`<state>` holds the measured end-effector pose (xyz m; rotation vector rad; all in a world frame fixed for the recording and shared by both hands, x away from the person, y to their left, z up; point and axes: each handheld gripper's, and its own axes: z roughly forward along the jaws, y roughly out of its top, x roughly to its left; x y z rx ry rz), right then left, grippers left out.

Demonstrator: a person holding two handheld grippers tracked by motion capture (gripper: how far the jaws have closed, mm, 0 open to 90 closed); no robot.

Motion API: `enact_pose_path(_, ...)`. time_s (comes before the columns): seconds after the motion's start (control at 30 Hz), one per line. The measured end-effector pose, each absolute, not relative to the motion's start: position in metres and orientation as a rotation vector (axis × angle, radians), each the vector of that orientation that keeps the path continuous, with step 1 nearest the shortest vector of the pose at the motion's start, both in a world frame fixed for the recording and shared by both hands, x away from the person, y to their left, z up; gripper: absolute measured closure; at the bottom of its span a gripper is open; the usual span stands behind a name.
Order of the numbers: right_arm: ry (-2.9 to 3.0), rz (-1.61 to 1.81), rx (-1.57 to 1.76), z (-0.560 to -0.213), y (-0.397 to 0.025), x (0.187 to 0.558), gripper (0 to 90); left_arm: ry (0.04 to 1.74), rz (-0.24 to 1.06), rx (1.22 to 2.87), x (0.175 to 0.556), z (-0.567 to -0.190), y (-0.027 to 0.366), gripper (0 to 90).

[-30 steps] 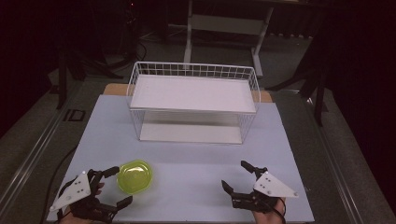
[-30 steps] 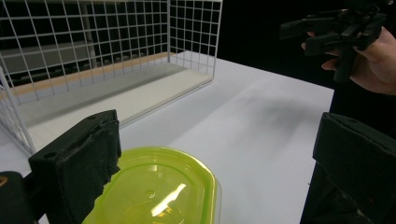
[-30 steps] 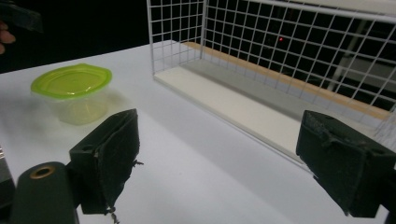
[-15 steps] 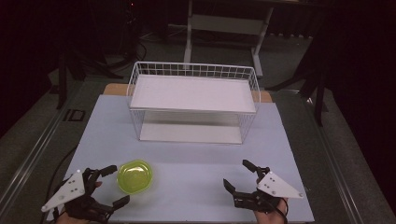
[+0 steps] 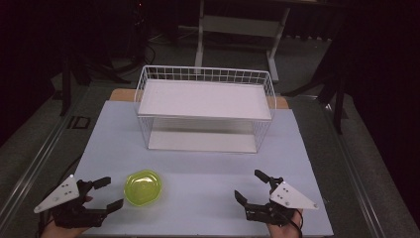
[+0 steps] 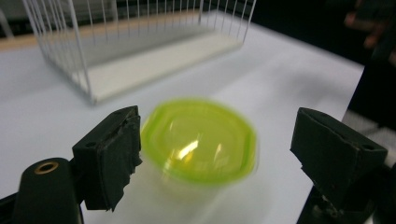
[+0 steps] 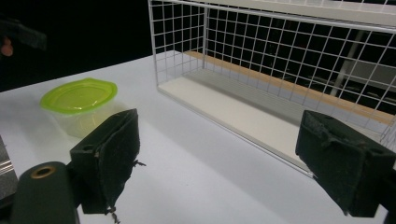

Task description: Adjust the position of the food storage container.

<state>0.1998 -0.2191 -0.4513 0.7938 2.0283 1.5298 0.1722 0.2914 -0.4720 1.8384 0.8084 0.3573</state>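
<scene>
Counter [image 5: 198, 168] space around your work is mostly bare: a white wire basket [image 5: 205, 109] stands at the far middle, well apart from both hands, with a flat white board laid across its top and another forming its floor. Between those boards I see nothing stored. Nothing stands between your left tongs [image 5: 106, 194] and the green-lidded container [image 5: 142, 187], which sits on the counter just beside them, near the front left edge. Your left tongs are spread wide, and so are your right tongs [image 5: 252, 187], which rest near the front right, well apart from the container. Your left gripper view shows the container [image 6: 198, 140] blurred between its jaws, untouched. Your right gripper view shows its clear body under the lid [image 7: 79, 95], and the basket's mesh [image 7: 280, 51] up close.
</scene>
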Motion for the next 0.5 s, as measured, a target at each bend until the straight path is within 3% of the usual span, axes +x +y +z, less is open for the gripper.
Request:
enact_pose_path(0.1, 2.041, 1.528, 0.796, -0.453, -0.218, 0.200, 13.7, 0.805, 0.348, 1.869, 0.172, -0.479, 0.301, 48.9)
enact_pose_path(0.2, 2.037, 1.536, 0.799, -0.454, -0.218, 0.201, 13.7, 0.814, 0.315, 1.964, 0.176, -0.492, 0.301, 66.8)
enact_pose_path(0.23, 2.034, 1.540, 0.801, -0.453, -0.218, 0.201, 13.7, 0.802, 0.336, 2.005, 0.176, -0.498, 0.299, 67.4)
enact_pose_path(0.37, 2.025, 1.546, 0.794, -0.452, -0.219, 0.200, 13.7, 0.835, 0.313, 2.132, 0.183, -0.513, 0.293, 87.7)
enact_pose_path(0.5, 2.027, 1.550, 0.796, -0.452, -0.219, 0.200, 13.7, 0.864, 0.292, 2.154, 0.189, -0.520, 0.286, 90.0)
